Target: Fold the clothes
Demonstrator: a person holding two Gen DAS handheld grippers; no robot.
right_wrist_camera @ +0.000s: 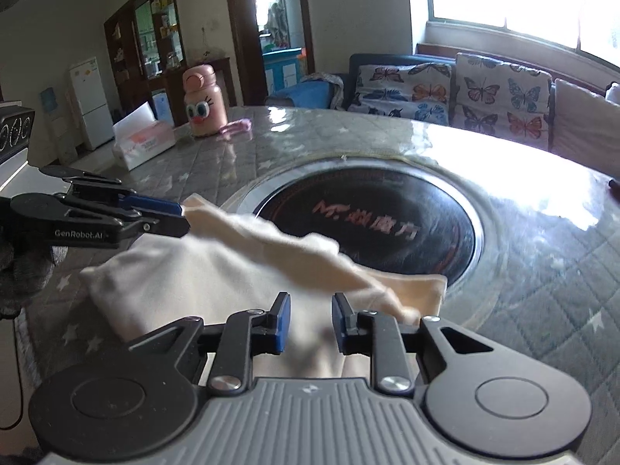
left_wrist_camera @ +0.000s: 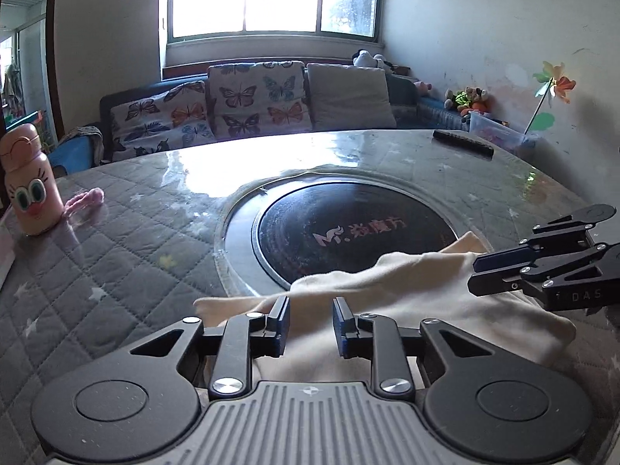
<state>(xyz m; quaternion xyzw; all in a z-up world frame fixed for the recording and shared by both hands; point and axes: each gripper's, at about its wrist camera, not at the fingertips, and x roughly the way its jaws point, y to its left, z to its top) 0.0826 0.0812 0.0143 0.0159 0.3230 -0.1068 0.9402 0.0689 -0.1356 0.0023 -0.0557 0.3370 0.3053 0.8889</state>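
Each gripper is matte black, with two round pivot discs, silver screw heads, triangular cut-outs in the arms and a grey ribbed housing between. The left gripper [left_wrist_camera: 311, 325] and right gripper [right_wrist_camera: 309, 322] carry blue pads [right_wrist_camera: 281, 323]; white lettering reads "GenRobot.AI".

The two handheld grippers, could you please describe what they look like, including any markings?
Both are matte black linkage mechanisms with silver rivets, round black pivot discs and a ribbed grey body behind. The left gripper and right gripper have black fingers faced with blue pads. White lettering on the left one's side reads GenRobot.AI. A dark knitted glove shows behind it.
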